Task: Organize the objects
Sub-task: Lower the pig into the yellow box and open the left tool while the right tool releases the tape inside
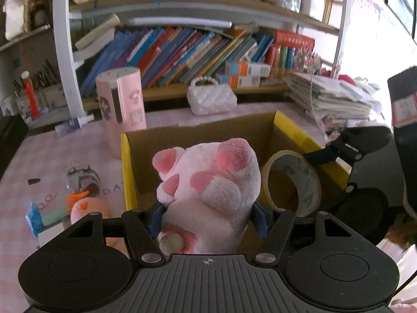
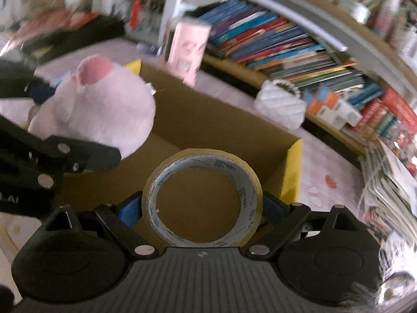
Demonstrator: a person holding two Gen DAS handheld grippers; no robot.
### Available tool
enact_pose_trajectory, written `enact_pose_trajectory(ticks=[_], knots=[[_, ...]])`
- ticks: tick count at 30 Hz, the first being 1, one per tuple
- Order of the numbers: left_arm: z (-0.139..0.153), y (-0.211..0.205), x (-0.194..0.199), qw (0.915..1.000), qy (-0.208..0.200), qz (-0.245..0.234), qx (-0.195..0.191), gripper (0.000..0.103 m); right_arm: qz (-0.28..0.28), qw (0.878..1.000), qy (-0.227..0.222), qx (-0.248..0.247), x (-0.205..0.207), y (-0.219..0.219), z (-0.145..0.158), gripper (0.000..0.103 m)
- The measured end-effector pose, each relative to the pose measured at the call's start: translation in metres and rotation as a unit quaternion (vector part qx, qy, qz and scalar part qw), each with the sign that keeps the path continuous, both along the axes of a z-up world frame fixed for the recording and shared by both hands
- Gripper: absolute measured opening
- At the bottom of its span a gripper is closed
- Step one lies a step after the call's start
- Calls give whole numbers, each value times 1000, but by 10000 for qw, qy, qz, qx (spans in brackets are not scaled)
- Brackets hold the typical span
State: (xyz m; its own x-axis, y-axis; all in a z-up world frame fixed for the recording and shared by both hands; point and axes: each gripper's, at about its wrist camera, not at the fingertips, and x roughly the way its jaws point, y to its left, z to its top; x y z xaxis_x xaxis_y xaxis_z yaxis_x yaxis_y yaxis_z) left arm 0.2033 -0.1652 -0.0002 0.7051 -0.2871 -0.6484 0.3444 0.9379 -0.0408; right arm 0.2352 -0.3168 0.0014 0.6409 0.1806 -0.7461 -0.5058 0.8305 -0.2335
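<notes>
An open cardboard box (image 1: 200,135) with yellow-edged flaps stood on the pink checked tablecloth (image 1: 31,161), in front of the bookshelf. The left gripper (image 1: 208,215) was clamped on a pink plush paw (image 1: 208,182), held over the box's near edge, pads facing up. The right gripper (image 2: 202,206), just beside it, pinched a roll of clear tape (image 2: 202,200) between blue fingertips (image 2: 127,210), over the box's open interior.
</notes>
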Motion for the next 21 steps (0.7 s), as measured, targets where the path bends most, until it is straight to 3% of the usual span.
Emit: enact_pose_trajectory(ticks=[3, 5, 8, 16, 21], knots=[[-8, -5, 5, 9999, 78, -74, 112, 67, 115, 9985, 512, -181, 12, 0, -10, 92], [-11, -11, 5, 9996, 46, -130, 229, 67, 135, 9977, 603, -295, 13, 2, -12, 92], [-13, -17, 7, 9993, 2, -238, 295, 67, 115, 9971, 615, -436, 10, 3, -14, 92], [-14, -27, 16, 9984, -67, -421, 372, 68, -584, 9959, 591, -367, 1, -8, -15, 92], [-11, -28, 12, 9985, -135, -415, 321, 81, -658, 9961, 479, -340, 0, -8, -15, 93]])
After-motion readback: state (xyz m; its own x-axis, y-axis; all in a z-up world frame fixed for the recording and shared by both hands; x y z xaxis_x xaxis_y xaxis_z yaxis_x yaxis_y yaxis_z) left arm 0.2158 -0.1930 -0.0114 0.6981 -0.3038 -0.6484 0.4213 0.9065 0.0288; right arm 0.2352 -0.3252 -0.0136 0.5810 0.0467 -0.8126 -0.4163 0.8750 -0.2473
